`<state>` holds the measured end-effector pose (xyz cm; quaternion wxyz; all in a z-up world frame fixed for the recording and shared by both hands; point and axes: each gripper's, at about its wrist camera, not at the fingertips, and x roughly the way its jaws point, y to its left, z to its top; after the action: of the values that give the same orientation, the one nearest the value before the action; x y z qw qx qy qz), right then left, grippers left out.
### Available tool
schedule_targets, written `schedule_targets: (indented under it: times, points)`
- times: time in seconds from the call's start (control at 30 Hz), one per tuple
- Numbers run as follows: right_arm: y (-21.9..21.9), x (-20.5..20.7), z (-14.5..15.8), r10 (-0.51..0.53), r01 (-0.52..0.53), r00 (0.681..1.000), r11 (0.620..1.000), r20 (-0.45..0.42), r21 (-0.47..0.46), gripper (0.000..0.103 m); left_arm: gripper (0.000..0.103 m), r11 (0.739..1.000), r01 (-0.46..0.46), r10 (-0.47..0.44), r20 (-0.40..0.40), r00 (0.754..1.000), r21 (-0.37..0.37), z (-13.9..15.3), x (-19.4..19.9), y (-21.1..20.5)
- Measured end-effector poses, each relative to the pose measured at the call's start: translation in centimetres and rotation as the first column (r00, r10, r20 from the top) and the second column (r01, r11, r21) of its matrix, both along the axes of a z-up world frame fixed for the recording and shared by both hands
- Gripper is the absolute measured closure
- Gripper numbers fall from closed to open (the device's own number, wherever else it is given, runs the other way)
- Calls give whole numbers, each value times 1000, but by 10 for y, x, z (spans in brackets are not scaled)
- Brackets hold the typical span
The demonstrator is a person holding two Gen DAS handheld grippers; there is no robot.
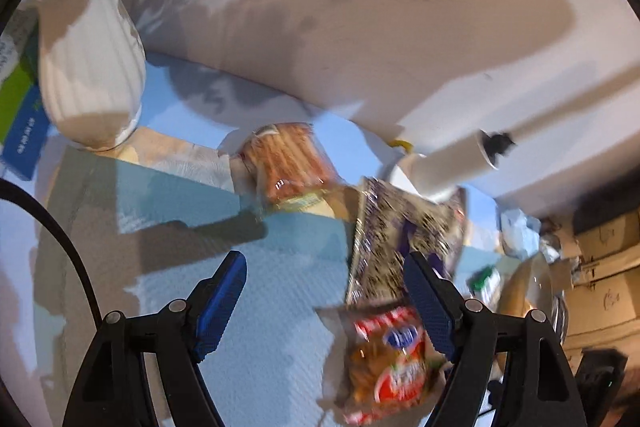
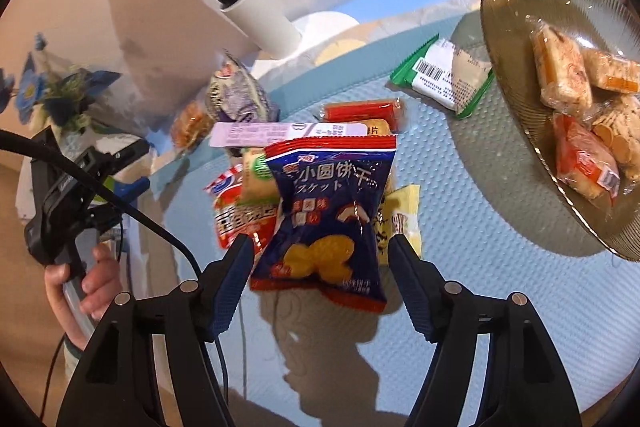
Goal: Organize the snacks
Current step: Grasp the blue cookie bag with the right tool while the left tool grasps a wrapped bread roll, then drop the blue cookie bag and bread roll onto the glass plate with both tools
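This looks like a room in a home. A table with a light blue textured cloth (image 2: 460, 267) stands against a plain white wall (image 1: 400, 27). A ribbed white vase (image 1: 92, 75) holds blue flowers (image 2: 36, 87). Many packed snacks (image 2: 324, 211) lie on the cloth beside an amber glass plate (image 2: 508, 7) with more packets. Cardboard boxes (image 1: 600, 287) are stacked beside the table.
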<state>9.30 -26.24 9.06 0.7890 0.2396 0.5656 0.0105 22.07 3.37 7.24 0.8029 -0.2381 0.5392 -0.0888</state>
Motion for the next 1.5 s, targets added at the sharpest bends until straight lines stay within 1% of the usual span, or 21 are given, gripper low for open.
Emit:
schedule_targets:
  times: [0.07, 0.23, 0.43, 0.57, 0.6, 0.7, 0.73, 0.77, 0.8, 0.87, 0.93, 1.0, 1.1, 1.17, 1.23, 1.33, 1.5]
  points:
    - [-1, 6, -6, 0, 0, 1000, 1000, -14, -1, 34, 24, 999, -28, 28, -21, 999, -23, -11, 16, 3]
    - [-1, 23, -18, 7, -7, 999, 1000, -41, 0, 34, 24, 998, -62, 60, -47, 997, -33, -28, 51, 3]
    - [6, 36, -29, 37, -37, 997, 999, -61, -8, 34, 24, 995, -99, 99, -101, 990, 0, -53, 86, -4]
    - [9, 42, -38, 48, -48, 995, 999, -84, 3, 34, 24, 995, -91, 95, -111, 989, 41, -63, 96, -13]
    - [9, 43, -38, 49, -49, 996, 999, -81, -1, 34, 24, 994, -85, 91, -93, 991, 65, -62, 97, -16]
    - [11, 45, -37, 65, -66, 995, 998, -73, -13, 34, 24, 990, -51, 62, -76, 995, 135, -62, 102, -26]
    - [11, 45, -36, 66, -67, 995, 998, -73, -15, 34, 29, 986, -43, 54, -70, 996, 158, -61, 103, -29]
    - [12, 46, -37, 65, -67, 995, 998, -72, -17, 34, 40, 983, -34, 47, -67, 997, 181, -61, 103, -32]
    - [12, 46, -37, 66, -67, 995, 998, -70, -19, 35, 40, 978, -23, 37, -64, 997, 209, -61, 103, -34]
    - [13, 45, -36, 67, -69, 996, 997, -67, -26, 36, 46, 976, -21, 34, -59, 998, 217, -59, 102, -35]
    - [14, 44, -35, 72, -75, 995, 996, -63, -44, 37, 48, 970, -42, 54, -46, 997, 239, -56, 98, -34]
    - [14, 44, -36, 75, -78, 996, 996, -57, -50, 40, 49, 966, -46, 55, -31, 998, 254, -52, 94, -33]
    - [17, 42, -35, 75, -77, 996, 995, -48, -55, 44, 49, 971, -52, 54, -1, 999, 233, -43, 85, -31]
    - [17, 40, -34, 75, -78, 996, 995, -46, -60, 45, 49, 969, -62, 61, 11, 998, 238, -37, 76, -30]
    - [18, 37, -33, 71, -74, 997, 995, -40, -64, 46, 49, 970, -92, 91, 14, 996, 225, -34, 62, -25]
    - [13, 27, -25, 64, -65, 998, 995, -26, -69, 47, 49, 975, -97, 96, 13, 995, 201, -32, 38, -26]
    - [8, 18, -14, 51, -51, 999, 995, 3, -81, 47, 49, 965, -94, 87, 40, 995, 247, -22, -8, -24]
